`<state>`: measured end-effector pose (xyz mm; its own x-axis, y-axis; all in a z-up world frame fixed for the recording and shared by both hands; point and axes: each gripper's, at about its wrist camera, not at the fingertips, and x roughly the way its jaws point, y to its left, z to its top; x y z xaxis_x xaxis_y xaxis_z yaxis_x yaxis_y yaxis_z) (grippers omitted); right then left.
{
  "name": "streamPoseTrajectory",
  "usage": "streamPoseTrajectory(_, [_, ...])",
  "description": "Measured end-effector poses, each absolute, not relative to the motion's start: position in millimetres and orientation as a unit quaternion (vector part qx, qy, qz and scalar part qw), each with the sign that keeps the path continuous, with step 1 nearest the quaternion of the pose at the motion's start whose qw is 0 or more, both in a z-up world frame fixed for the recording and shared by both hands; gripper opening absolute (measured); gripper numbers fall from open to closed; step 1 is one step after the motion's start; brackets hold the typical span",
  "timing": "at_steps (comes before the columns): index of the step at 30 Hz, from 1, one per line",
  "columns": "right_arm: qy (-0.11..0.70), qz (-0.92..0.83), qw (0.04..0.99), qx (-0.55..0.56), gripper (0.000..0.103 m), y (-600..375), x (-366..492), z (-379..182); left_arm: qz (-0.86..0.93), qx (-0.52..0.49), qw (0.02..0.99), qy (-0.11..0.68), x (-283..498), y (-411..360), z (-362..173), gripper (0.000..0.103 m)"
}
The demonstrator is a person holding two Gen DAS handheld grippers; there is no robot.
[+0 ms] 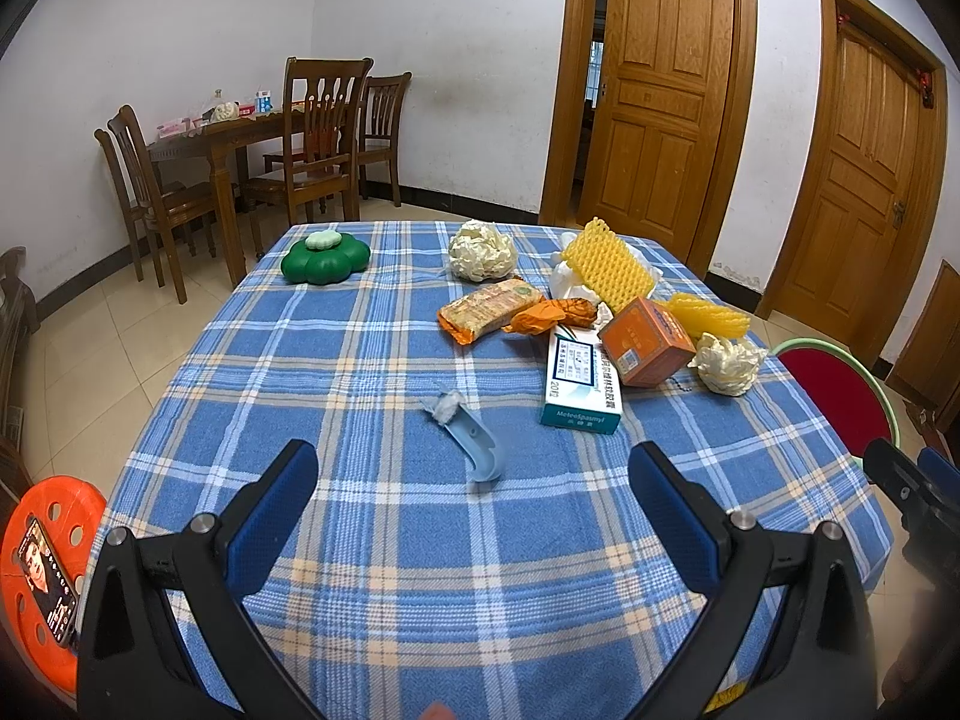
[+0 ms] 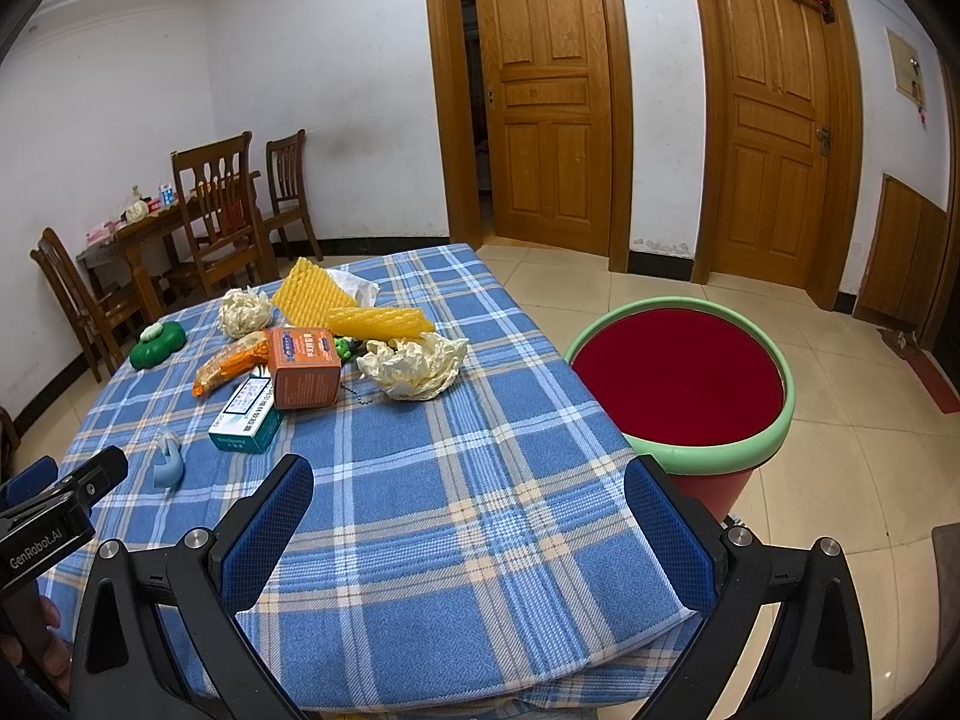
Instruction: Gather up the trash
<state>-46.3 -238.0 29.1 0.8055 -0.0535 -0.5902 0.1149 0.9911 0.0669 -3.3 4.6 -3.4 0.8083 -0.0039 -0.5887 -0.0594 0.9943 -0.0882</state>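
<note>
Right claw [image 2: 468, 516] spread over table edge [image 2: 420, 678] (bin [image 2: 708, 450] beside).

Your left wrist view: low over near table edge, facing across blue plaid tablecloth [image 1: 372, 360] toward far wall and dining chairs; trash pile sits mid-distance, right of centre. Your right wrist view: same near edge but further right, over table corner, angled toward doors and red bin [image 2: 678, 384] on floor. Shared ground: tablecloth, orange box [image 1: 645, 342] [image 2: 303, 366], crumpled papers, both doors. Each view catches other gripper at its edge.
</note>
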Motion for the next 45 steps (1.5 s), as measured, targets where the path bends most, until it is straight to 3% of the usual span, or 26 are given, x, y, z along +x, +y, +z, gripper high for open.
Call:
streamPoseTrajectory(25, [0.33,-0.009,0.943,0.045,0.103,-238.1,-5.8,27.2,0.024,-0.042,0.932,0.359,33.8,10.3,-20.0,0.101])
streamPoseTrajectory(33, [0.382,0.028,0.923,0.044,0.103,-237.2,39.0,8.7,0.019,-0.04,0.919,0.392,58.4,12.2,-33.8,0.1])
streamPoseTrajectory(38, [0.398,0.051,0.915,0.052,0.103,-237.3,54.5,5.8,0.011,-0.038,0.911,0.41,68.9,9.6,-41.4,0.089])
streamPoseTrajectory(41, [0.401,0.057,0.913,0.046,0.103,-235.8,63.2,4.8,0.015,-0.039,0.905,0.422,76.0,10.1,-45.4,0.074])
streamPoseTrajectory(43, [0.405,0.06,0.911,0.043,0.103,-234.3,69.5,3.0,0.012,-0.046,0.9,0.434,80.3,11.2,-48.5,0.056])
streamPoseTrajectory(45, [0.408,0.062,0.91,0.042,0.103,-234.0,74.2,0.5,0.005,-0.056,0.894,0.444,84.2,13.0,-51.8,0.051])
